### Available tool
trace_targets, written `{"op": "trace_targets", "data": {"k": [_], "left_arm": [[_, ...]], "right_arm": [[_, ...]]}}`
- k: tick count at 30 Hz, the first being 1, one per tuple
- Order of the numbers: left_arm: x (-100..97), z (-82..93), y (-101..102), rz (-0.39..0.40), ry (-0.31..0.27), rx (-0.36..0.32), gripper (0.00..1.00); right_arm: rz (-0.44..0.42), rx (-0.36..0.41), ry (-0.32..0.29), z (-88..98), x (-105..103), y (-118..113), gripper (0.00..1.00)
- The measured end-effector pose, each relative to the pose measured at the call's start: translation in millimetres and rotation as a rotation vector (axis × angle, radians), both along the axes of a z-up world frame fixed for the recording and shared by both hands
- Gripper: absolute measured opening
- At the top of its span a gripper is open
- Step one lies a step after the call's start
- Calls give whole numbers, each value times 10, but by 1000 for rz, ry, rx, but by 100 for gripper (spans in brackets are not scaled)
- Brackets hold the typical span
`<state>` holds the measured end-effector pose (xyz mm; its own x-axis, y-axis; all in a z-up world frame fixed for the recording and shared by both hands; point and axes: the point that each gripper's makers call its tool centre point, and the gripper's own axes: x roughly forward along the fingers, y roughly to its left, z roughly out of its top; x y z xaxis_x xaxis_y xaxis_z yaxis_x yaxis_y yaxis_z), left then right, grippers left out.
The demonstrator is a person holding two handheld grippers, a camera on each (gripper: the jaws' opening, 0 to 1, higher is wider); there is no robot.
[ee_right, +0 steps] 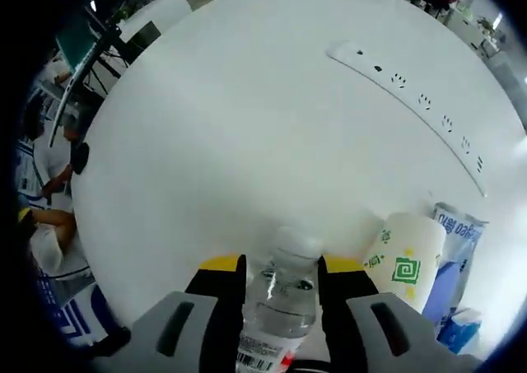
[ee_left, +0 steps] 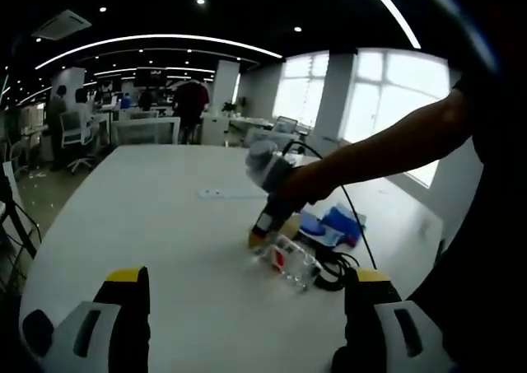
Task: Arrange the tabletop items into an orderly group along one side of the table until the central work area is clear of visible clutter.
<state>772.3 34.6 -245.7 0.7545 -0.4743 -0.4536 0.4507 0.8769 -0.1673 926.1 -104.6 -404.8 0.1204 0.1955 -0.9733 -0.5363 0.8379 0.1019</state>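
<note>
Open-plan office: ceiling light strips, bright windows at 1 o'clock in the left gripper view, desks and standing people at 10 to 11 o'clock, too small to detail. A large white counter (ee_left: 165, 216) carries the items.

Hidden or unclear: in the left gripper view the cluster at 4 o'clock is a tangle: a blue packet (ee_left: 339, 223), a black cable (ee_left: 333, 272) and a clear bottle (ee_left: 284, 258) lying low on the counter; labels unreadable, edges blurred. In the right gripper view the bottle (ee_right: 280, 303) is cut off at the bottom edge, only its cap end, clear body and part of a barcode label showing. A white paper cup (ee_right: 405, 262) with green print lies at 4 o'clock, touching a blue-and-white pack (ee_right: 457, 245) partly cut by the edge. A white power strip (ee_right: 412, 97) runs across 1 to 3 o'clock.

Pose: the right gripper (ee_left: 268, 235) reaches in from the right of the left gripper view, the person's dark-sleeved arm (ee_left: 395, 151) stretched out, yellow tips down at the bottle. In its own view the jaws sit closed against both sides of the bottle. The left gripper (ee_left: 247, 295) hovers over bare counter, jaws spread wide with nothing between them.
</note>
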Motion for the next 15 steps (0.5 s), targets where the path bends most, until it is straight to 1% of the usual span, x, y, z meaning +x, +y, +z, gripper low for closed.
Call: {"op": "trace_targets", "data": {"k": [2,6,9,11,13,15], "left_arm": [[-8,-23,10,-3,8,9,97],[-16,-16,3,-3,9,8,97],[-15,-12,26,4,9,10,97],[-10,-6,32,6,7,5,97],[-2,-16,37,6,7,6,97],[8,-28,43,5,7,6,97]], "right_arm": [[-22,4,4,-9,14,-9,29],[-60,8,11,-6,15,-20,28],[-53,2,17,31,6,-23,27],[-66,1,12,65,31,-47,24],[-103,6,31,64,22,-59,24],[-104,4,40,68,-14,-59,24]]}}
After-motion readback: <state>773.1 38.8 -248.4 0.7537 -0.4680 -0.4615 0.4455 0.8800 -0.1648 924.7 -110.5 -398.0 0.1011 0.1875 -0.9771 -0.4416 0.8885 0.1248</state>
